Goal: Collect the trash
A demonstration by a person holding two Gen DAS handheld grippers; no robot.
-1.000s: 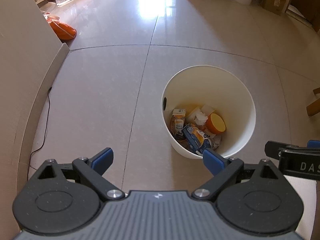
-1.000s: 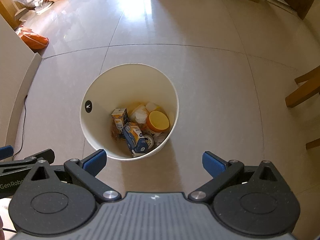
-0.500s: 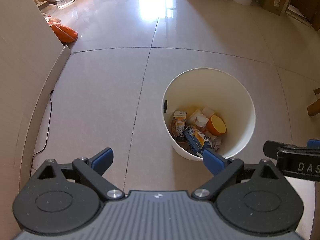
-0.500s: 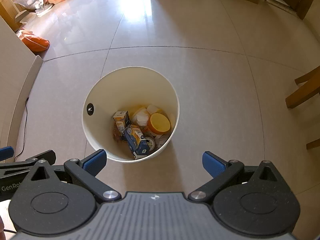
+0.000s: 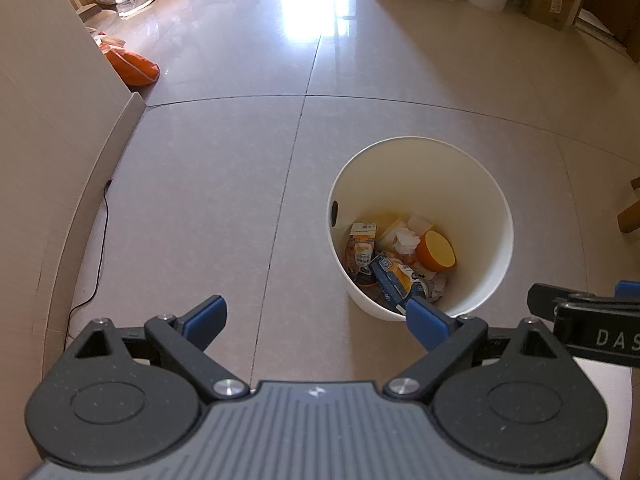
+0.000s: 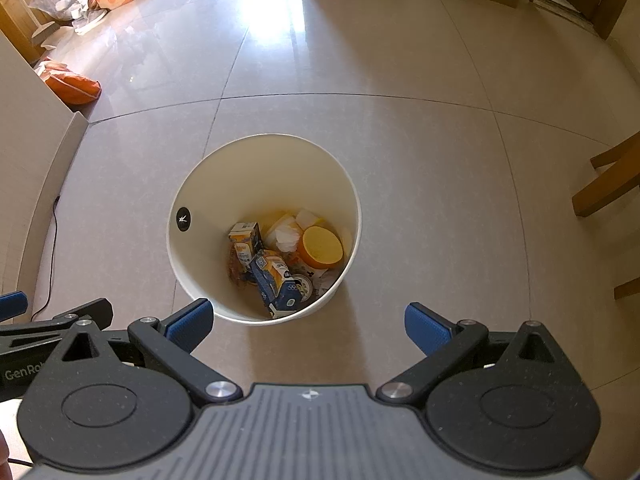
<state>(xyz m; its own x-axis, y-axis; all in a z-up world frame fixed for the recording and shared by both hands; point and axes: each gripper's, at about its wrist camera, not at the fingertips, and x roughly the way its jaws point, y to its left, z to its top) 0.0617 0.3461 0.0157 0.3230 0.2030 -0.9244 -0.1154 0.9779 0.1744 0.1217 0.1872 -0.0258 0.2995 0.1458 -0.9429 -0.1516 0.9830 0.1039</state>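
The trash (image 6: 280, 260) — cartons, an orange lid, crumpled paper — lies inside the white bin (image 6: 200, 264) on the tiled floor (image 6: 420, 200), both the left gripper (image 5: 316, 320) and right gripper (image 6: 306, 322) gape empty, so collecting looks finished.

Upright white bin (image 6: 192, 264) holding trash (image 6: 280, 256)

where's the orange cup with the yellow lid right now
The orange cup with the yellow lid lies inside the white round trash bin, on its right side in both wrist views, beside crumpled white paper.
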